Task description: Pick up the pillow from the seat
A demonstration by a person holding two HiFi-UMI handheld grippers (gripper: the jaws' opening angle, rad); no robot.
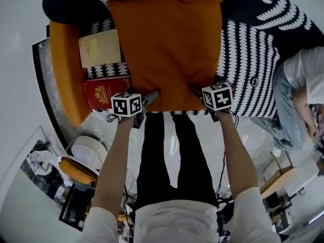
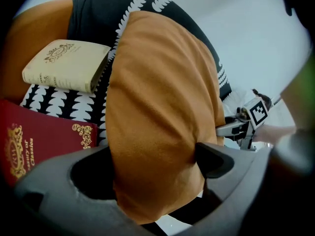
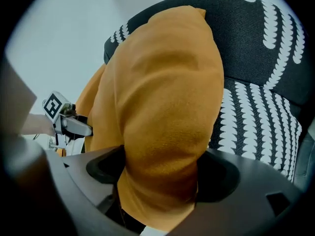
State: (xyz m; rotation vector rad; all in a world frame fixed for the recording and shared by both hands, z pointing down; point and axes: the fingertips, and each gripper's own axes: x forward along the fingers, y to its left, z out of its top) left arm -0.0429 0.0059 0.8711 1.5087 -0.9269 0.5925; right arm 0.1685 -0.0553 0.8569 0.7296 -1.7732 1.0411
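An orange pillow [image 1: 167, 49] lies on the black seat with white pattern [image 1: 248, 59]. Its near edge faces me. At the near left corner my left gripper [image 1: 151, 96] has the pillow [image 2: 157, 107] between its jaws, and the right-hand pad dents the fabric. On the near right corner sits my right gripper [image 1: 197, 91], where the pillow [image 3: 167, 107] bulges above the pinching jaws. Each gripper view shows the other gripper beyond the pillow: the right gripper [image 2: 246, 122] and the left gripper [image 3: 64, 119].
A cream book [image 1: 99, 48] and a red book [image 1: 106, 91] lie on the seat left of the pillow, beside the orange armrest [image 1: 63, 70]. A person [image 1: 298, 95] sits at the right end. A white round stool [image 1: 86, 151] stands on the floor at lower left.
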